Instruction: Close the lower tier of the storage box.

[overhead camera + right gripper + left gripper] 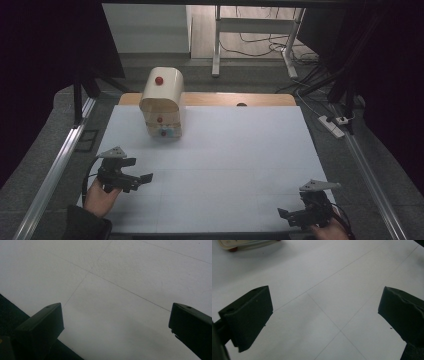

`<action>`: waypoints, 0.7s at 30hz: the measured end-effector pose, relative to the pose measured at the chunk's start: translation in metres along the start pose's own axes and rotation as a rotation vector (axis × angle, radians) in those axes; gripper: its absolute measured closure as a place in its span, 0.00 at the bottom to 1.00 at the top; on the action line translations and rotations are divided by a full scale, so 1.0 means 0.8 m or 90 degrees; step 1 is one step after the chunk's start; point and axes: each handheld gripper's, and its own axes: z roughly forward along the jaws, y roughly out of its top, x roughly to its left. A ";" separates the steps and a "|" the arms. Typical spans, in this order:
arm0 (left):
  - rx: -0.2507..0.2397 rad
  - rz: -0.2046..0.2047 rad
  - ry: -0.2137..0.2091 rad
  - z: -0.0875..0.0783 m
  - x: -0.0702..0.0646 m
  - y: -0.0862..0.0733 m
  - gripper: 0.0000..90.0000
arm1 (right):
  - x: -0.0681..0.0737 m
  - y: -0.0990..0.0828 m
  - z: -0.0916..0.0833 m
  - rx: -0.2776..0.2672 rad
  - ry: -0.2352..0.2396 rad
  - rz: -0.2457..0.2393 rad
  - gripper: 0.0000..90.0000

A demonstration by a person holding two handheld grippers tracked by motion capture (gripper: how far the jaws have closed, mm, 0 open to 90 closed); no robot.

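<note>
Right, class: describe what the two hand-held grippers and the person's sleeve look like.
Both the left gripper and the right gripper are black, each topped by a grey three-cornered plate, with two blocky black jaws. A black cable loops from the left one. The left sleeve is dark.

Looking at my rig from here: each hand carries a chunky matte-black two-jaw gripper, the left gripper (141,181) at about 8 o'clock on the table and the right gripper (285,215) at about 5 o'clock, each topped with a pale grey three-cornered plate and trailing a thin black cable down by the wrist. Up close in the gripper views my jaws are blocky black slabs with flat faces and a small screw hole near the top edge of each, the surfaces a bit scuffed. A dark sleeve (87,227) covers my left forearm at the 7 o'clock edge.
</note>
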 end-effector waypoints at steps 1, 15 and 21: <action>-0.001 -0.001 0.000 -0.001 0.000 -0.001 0.00 | 0.000 0.000 0.000 0.000 0.000 0.000 0.00; -0.003 -0.009 -0.004 -0.014 -0.002 -0.019 0.00 | 0.000 0.000 0.000 0.001 -0.001 0.000 0.00; 0.001 -0.016 -0.008 -0.019 -0.002 -0.027 0.00 | 0.000 0.000 0.000 0.001 -0.002 0.000 0.00</action>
